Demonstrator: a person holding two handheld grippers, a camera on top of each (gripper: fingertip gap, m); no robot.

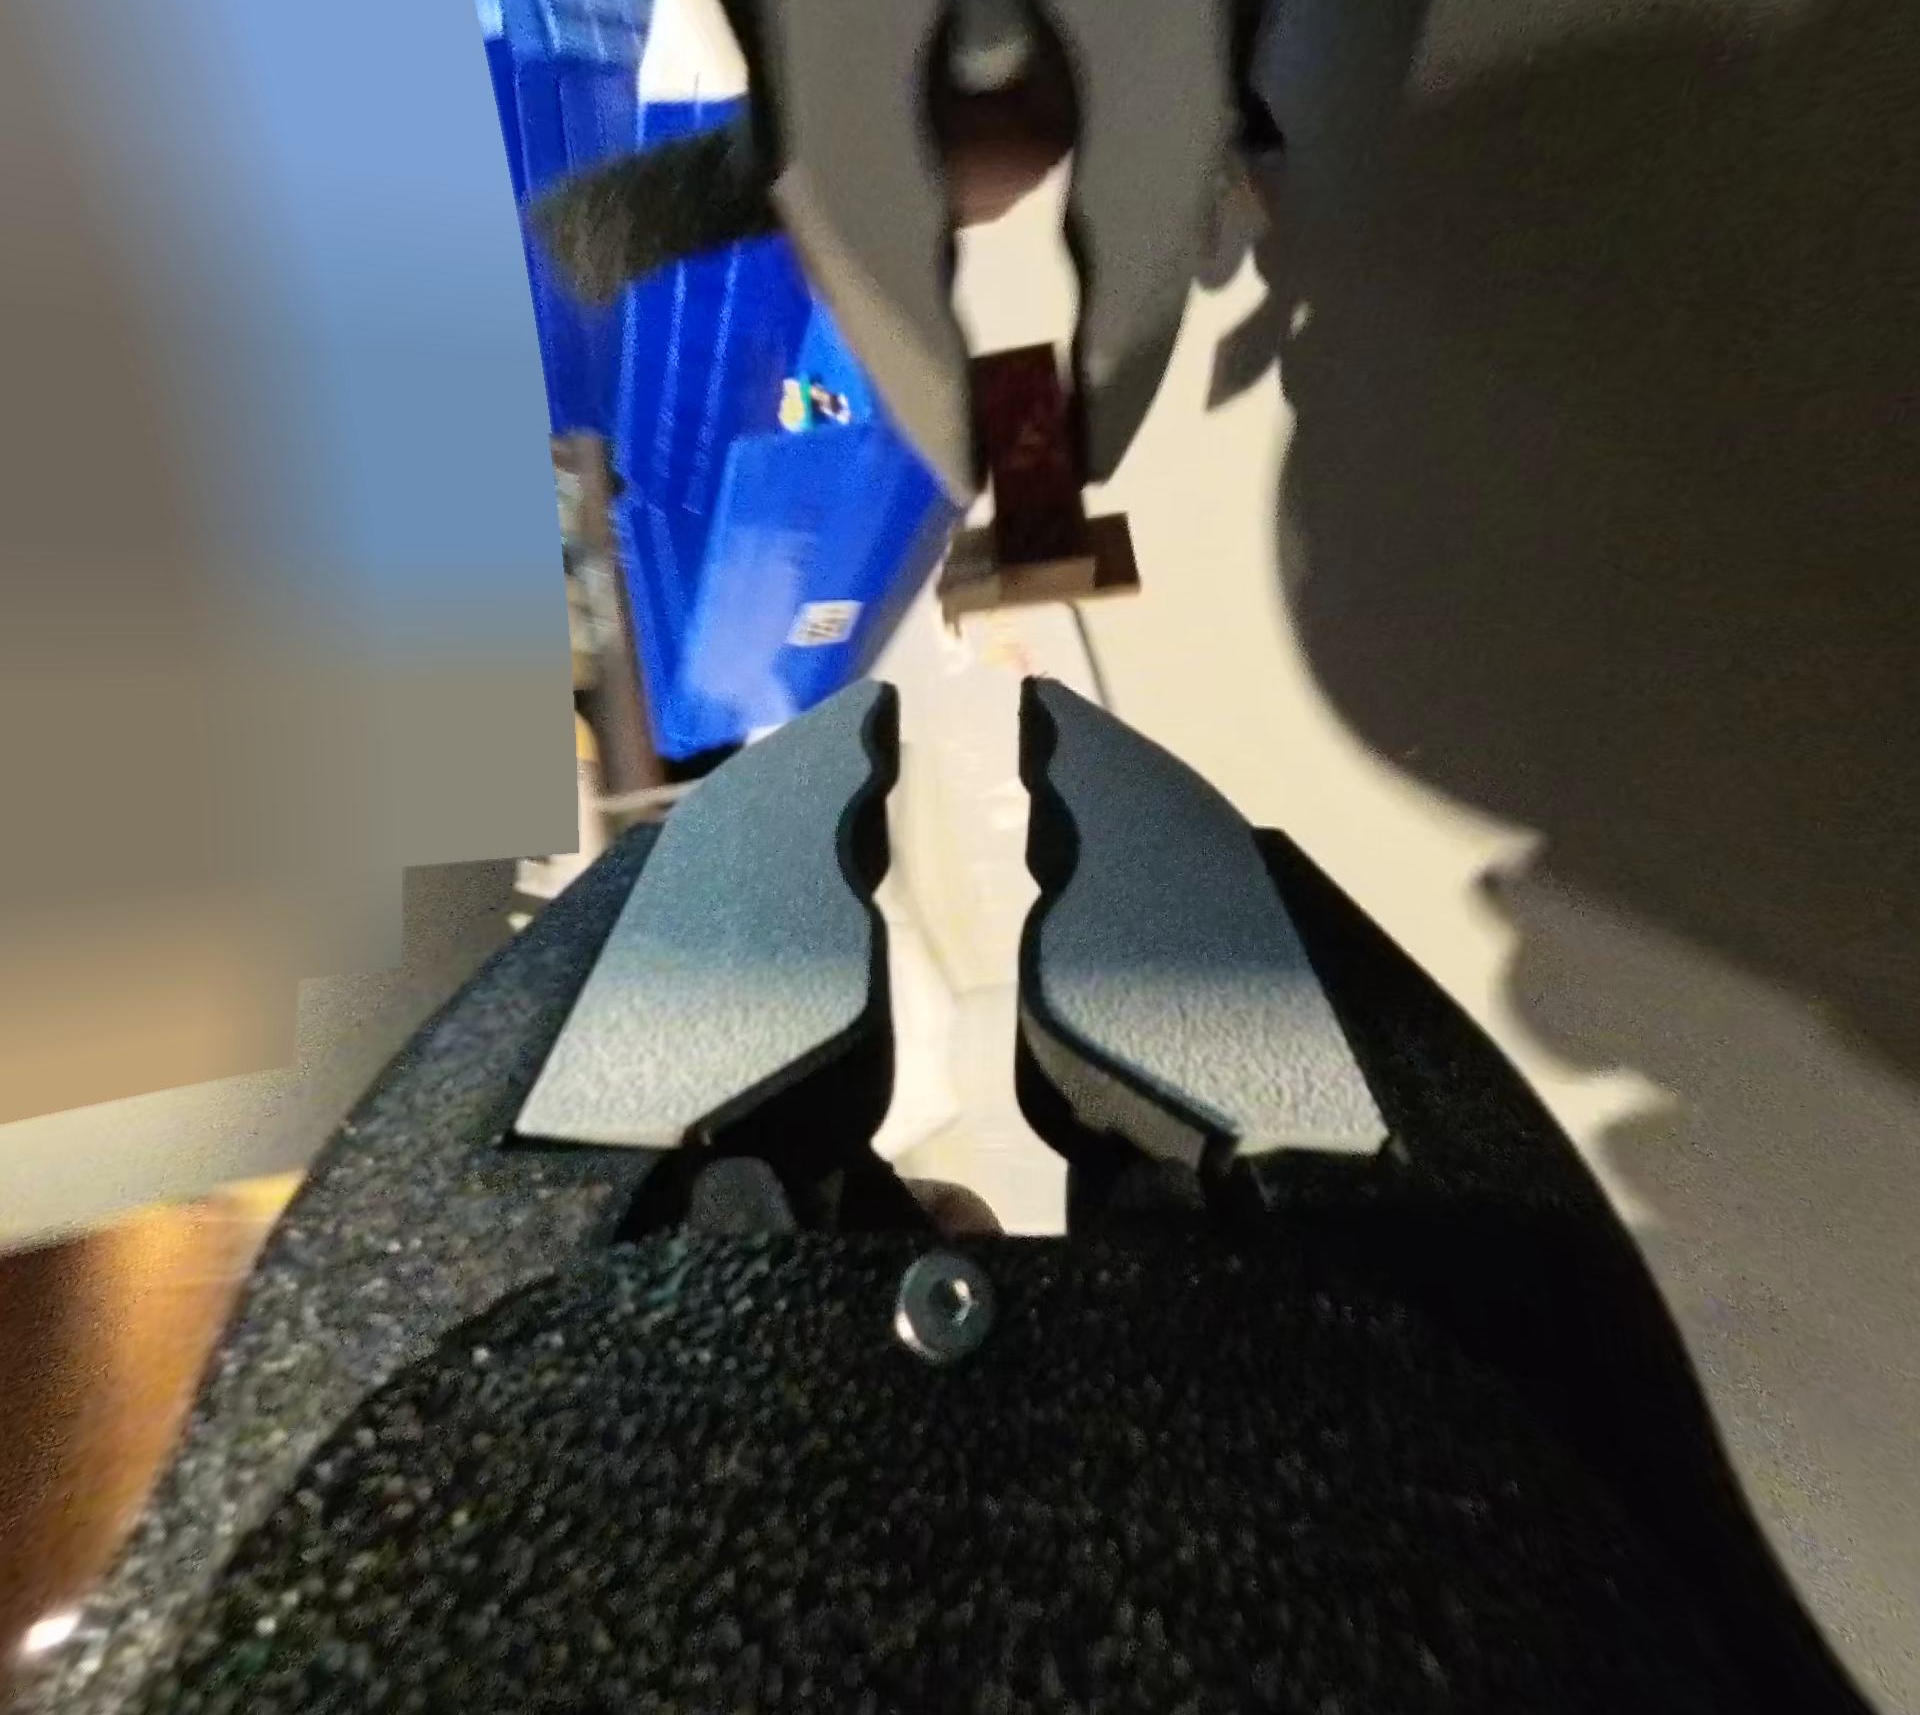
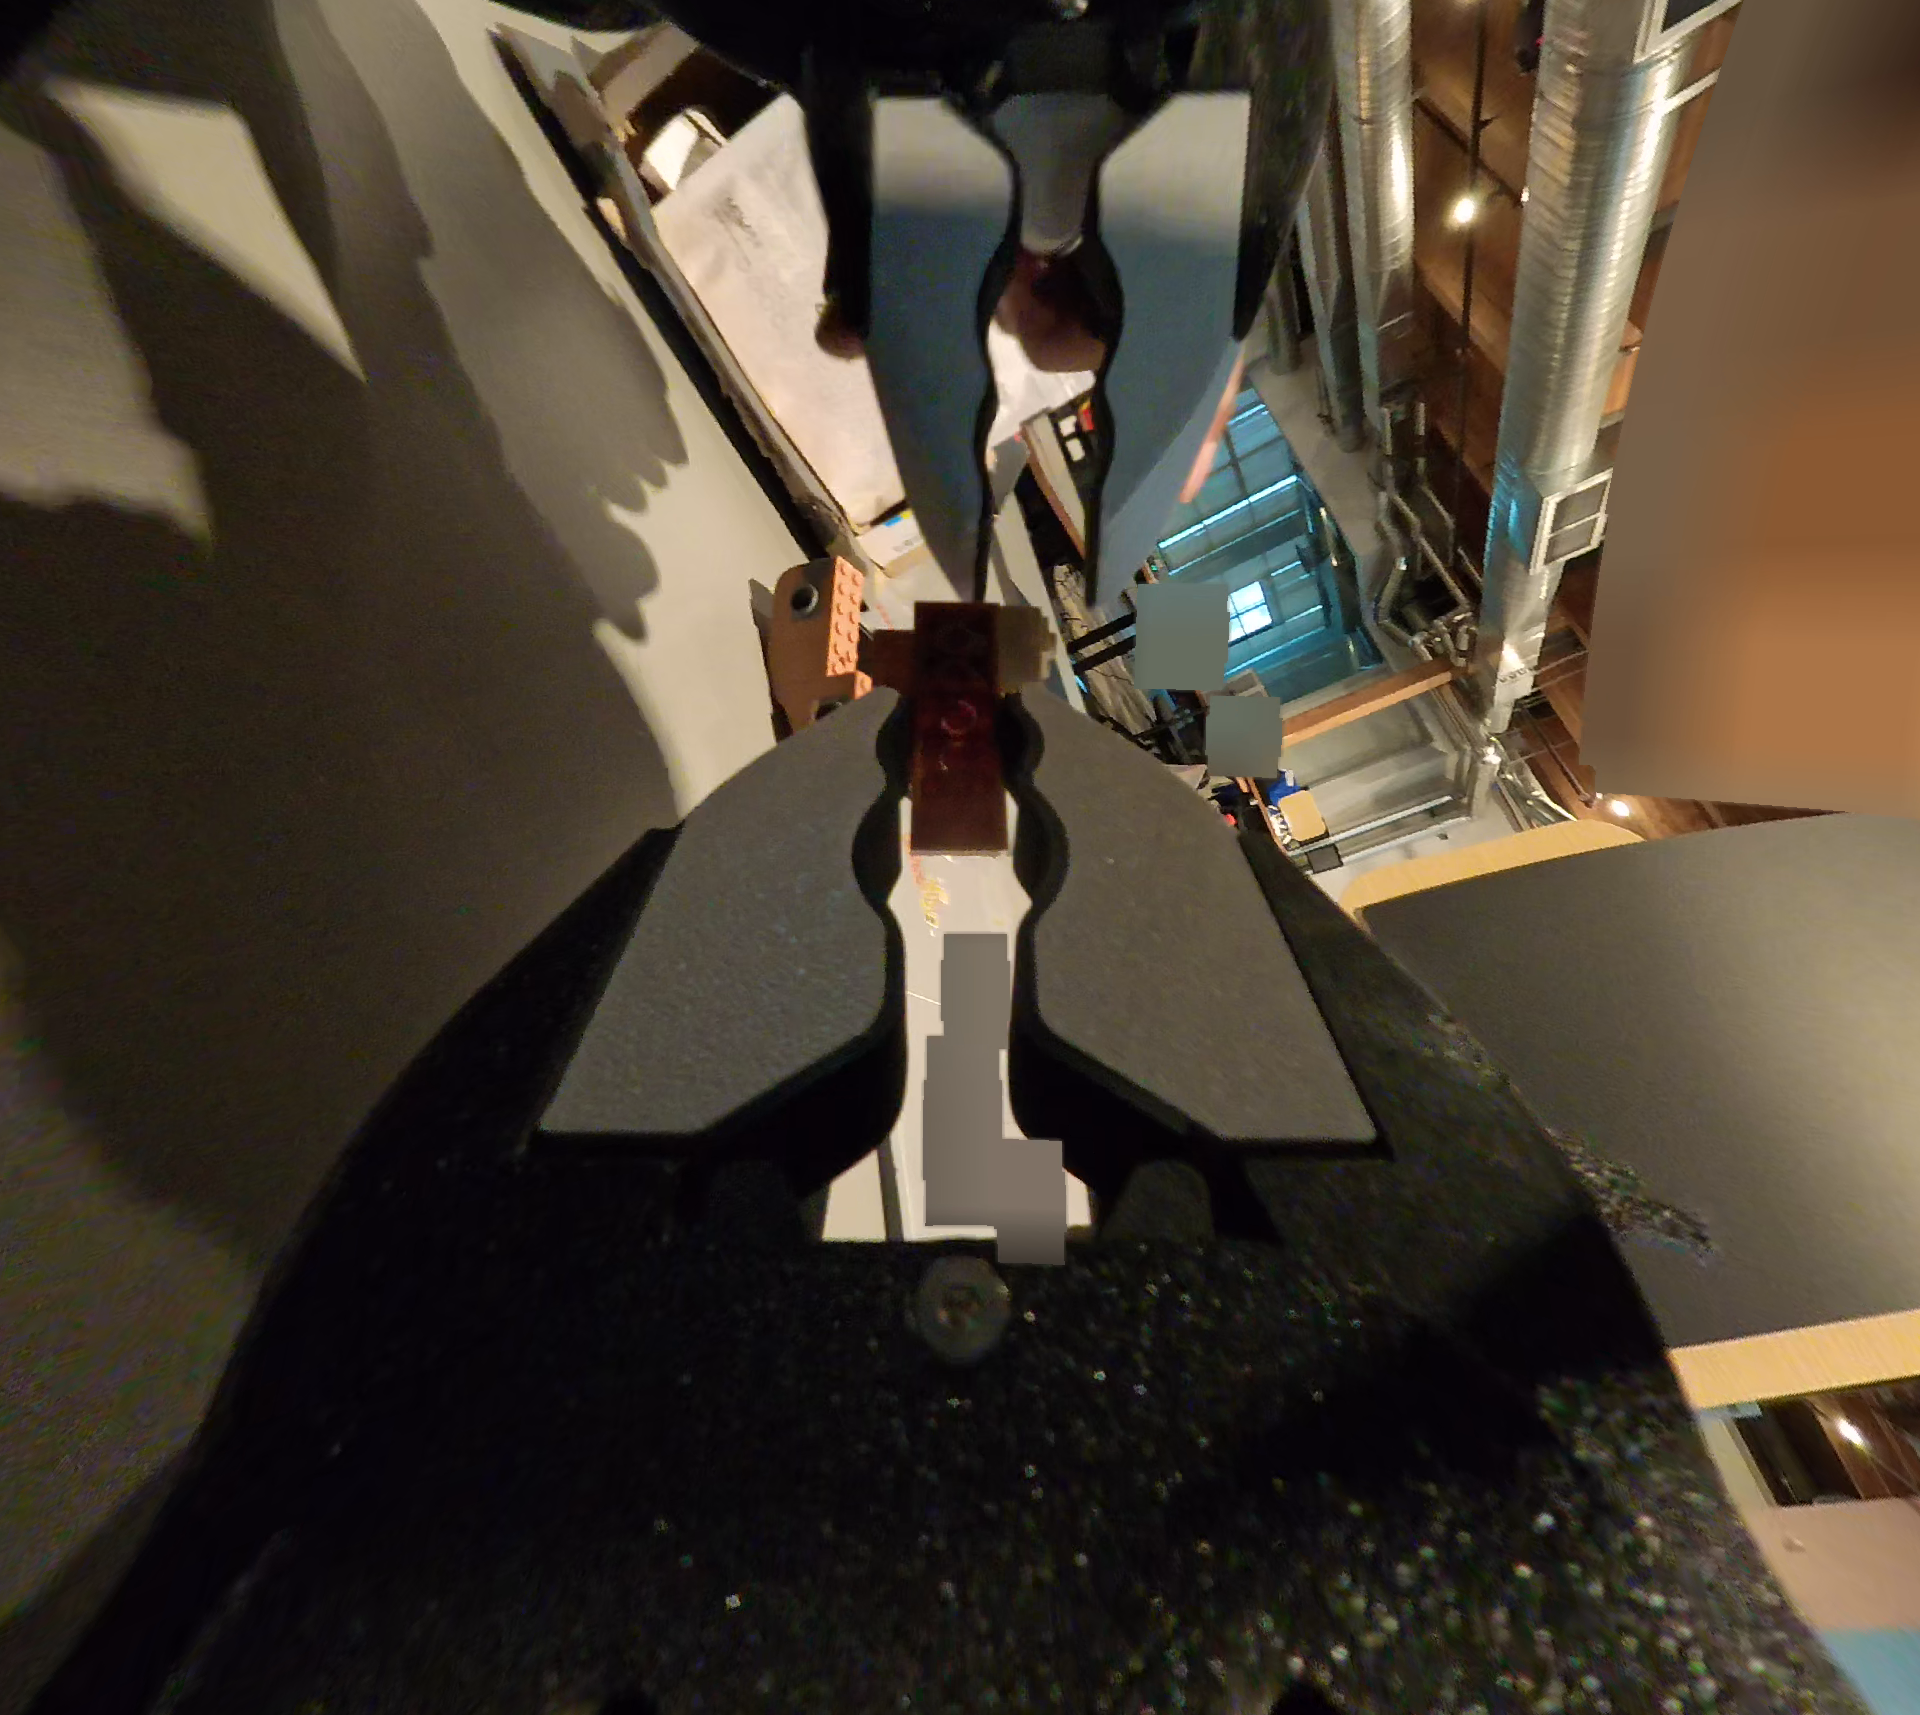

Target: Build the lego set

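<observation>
My right gripper (image 2: 961, 709) is shut on a long dark red-brown plate (image 2: 956, 751), which runs forward between its fingers. A tan cross plate (image 2: 1023, 639) sits at the plate's far end, with an orange brick (image 2: 847, 626) at its left. My left gripper (image 1: 956, 694) is open and empty. It faces the right gripper (image 1: 1029, 470) tip to tip, just short of the plate (image 1: 1029, 460) and cross piece (image 1: 1039, 576). In the right wrist view the left gripper (image 2: 1029, 579) hangs from the top, its tips right at the assembly's far end.
A blue box (image 1: 790, 522) stands at the left on the white table (image 1: 1164, 730). A cardboard box with papers (image 2: 748, 231) lies behind the left gripper. Silver ducts (image 2: 1558, 315) and a dark wood-edged panel (image 2: 1662, 1042) are at the right.
</observation>
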